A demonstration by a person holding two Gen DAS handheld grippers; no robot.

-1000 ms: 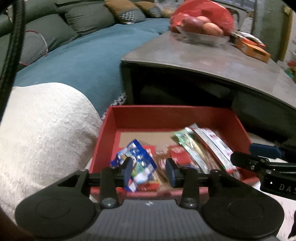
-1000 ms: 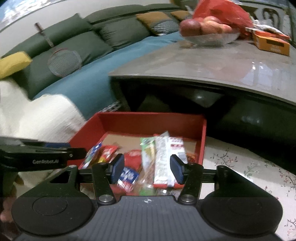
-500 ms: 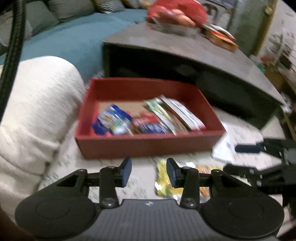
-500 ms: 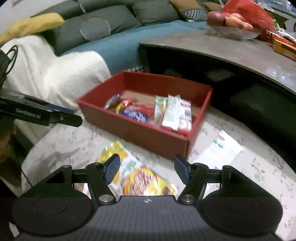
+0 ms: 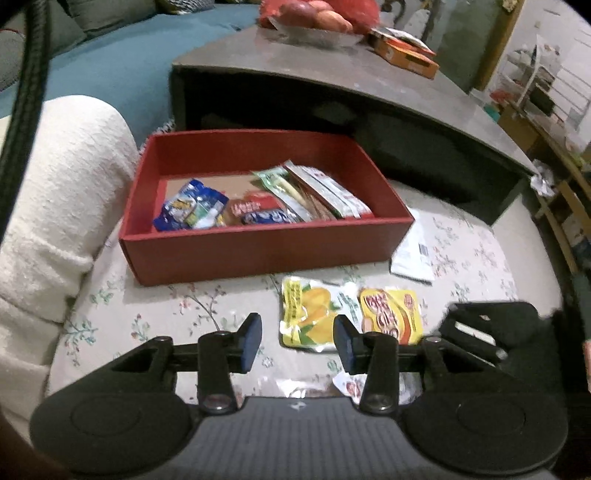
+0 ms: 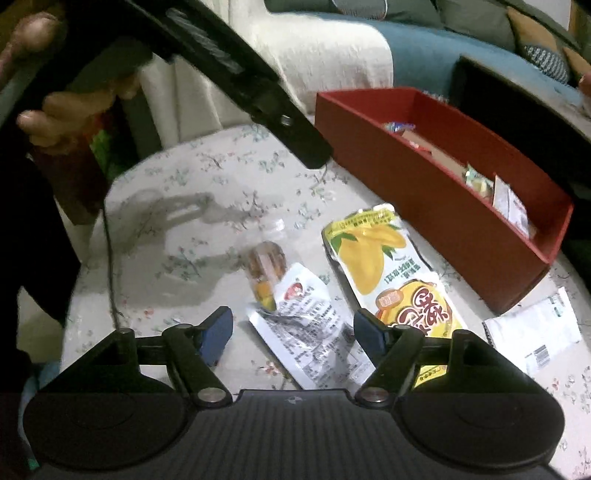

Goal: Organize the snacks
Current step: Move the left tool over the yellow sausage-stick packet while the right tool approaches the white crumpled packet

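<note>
A red box (image 5: 258,251) holds several snack packets (image 5: 258,206) on a floral cloth; it also shows in the right wrist view (image 6: 443,192). In front of it lie a yellow mango packet (image 5: 310,314) (image 6: 369,251) and a yellow-red packet (image 5: 391,314) (image 6: 424,306). A white and silver packet (image 6: 306,325) and a clear-wrapped snack (image 6: 264,266) lie beside them. My left gripper (image 5: 297,341) is open and empty, low over the cloth near the mango packet. My right gripper (image 6: 293,332) is open and empty, just above the white packet.
A white paper leaflet (image 5: 413,254) (image 6: 535,332) lies right of the box. A cream blanket (image 5: 55,206) bulges at the left. A dark low table (image 5: 332,88) with a fruit bowl (image 5: 314,22) and an orange box (image 5: 406,51) stands behind.
Both grippers have pulled back from over the red box and dropped low over the cloth. The loose packets in front of the box have come into view. Both jaws have widened.
</note>
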